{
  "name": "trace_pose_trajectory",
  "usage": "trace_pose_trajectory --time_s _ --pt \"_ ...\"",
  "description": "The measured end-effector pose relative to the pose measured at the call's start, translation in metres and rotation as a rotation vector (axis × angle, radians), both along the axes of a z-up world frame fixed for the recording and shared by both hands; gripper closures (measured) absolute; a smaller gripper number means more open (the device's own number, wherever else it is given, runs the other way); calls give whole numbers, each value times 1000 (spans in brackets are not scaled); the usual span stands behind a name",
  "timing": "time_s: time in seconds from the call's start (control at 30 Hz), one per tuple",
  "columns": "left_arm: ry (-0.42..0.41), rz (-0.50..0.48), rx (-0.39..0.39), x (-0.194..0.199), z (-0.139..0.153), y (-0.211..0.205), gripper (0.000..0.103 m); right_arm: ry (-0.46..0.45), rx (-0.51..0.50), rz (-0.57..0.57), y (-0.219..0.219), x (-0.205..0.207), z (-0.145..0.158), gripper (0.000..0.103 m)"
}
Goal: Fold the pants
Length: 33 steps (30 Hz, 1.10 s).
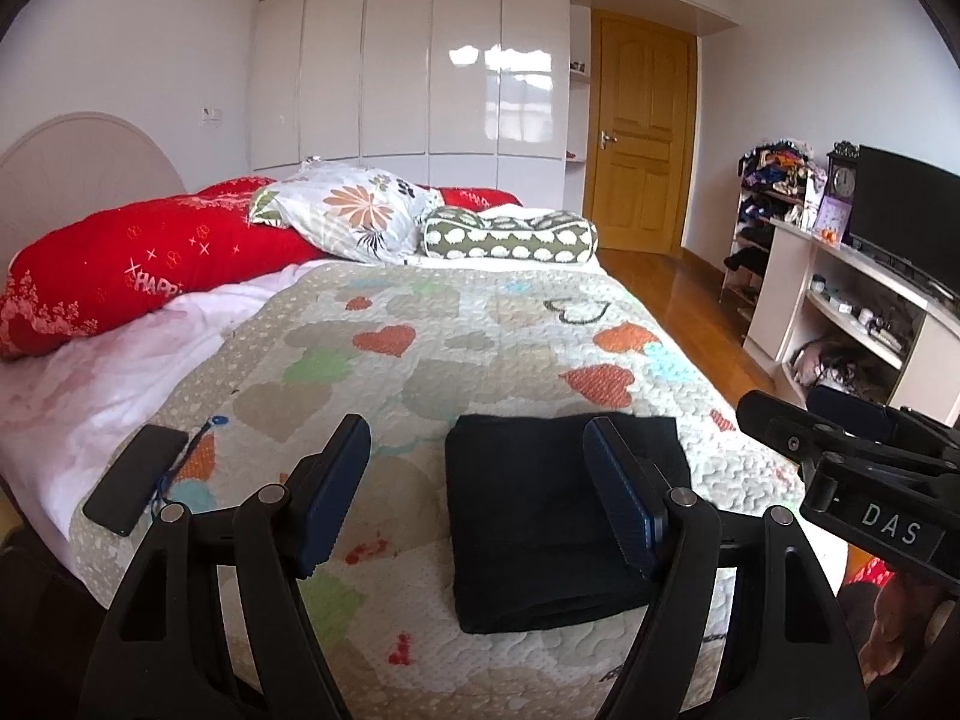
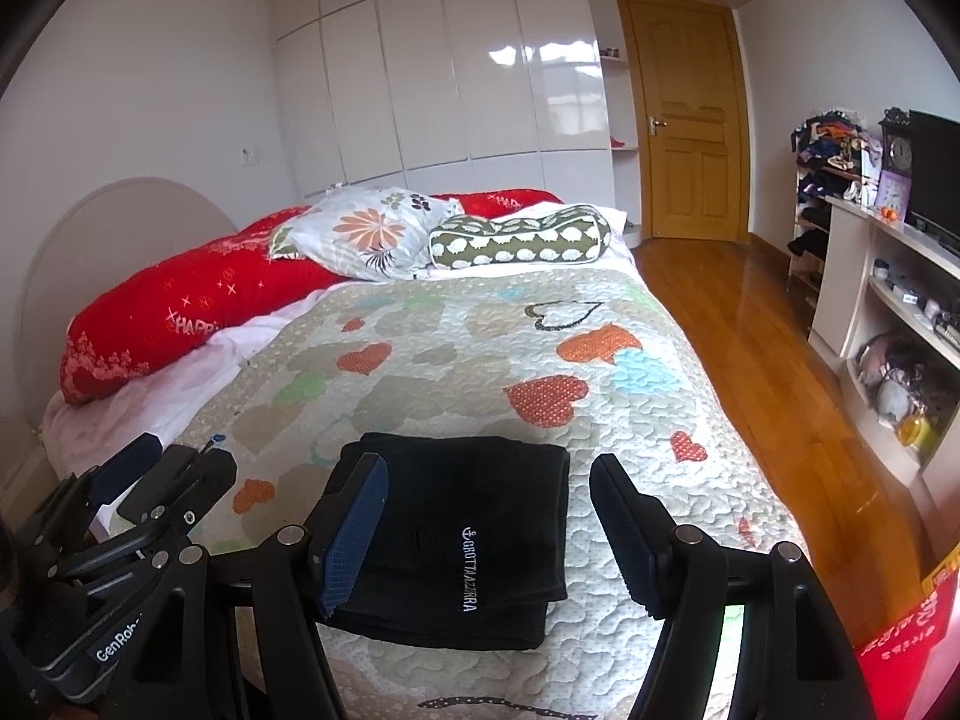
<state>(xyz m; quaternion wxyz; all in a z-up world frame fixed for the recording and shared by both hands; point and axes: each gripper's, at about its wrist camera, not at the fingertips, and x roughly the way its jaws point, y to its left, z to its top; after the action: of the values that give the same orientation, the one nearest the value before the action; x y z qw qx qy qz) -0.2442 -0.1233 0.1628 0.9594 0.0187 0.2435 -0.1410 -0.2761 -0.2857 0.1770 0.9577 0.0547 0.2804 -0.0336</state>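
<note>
Black pants lie folded into a neat rectangle on the heart-patterned quilt near the bed's foot. My left gripper hovers over the folded pants' left part, jaws open, nothing between the pads. In the right wrist view the pants show white lettering on top. My right gripper is open above them, its left finger over the fabric and its right finger over bare quilt. Each gripper also shows in the other's view: the right gripper at the right edge, the left gripper at the lower left.
A dark phone with a blue cord lies on the quilt's left edge. Red, floral and green pillows sit at the headboard. Wooden floor, a shelf unit with a TV and a door lie to the right.
</note>
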Motion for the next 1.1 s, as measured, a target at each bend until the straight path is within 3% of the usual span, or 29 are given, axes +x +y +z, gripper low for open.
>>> trace_pose_trajectory --time_s 0.2,0.37,0.7,1.1 --pt "-9 3 32 3 -8 3 29 14 -1 9 7 11 -14 34" --pt "-3 28 3 14 -10 9 29 19 -27 17 11 19 -17 34" --pt "11 45 19 30 -19 6 29 25 0 5 5 35 -23 33" --pt "82 31 17 50 -42 -1 29 100 2 7 -2 57 -49 33"
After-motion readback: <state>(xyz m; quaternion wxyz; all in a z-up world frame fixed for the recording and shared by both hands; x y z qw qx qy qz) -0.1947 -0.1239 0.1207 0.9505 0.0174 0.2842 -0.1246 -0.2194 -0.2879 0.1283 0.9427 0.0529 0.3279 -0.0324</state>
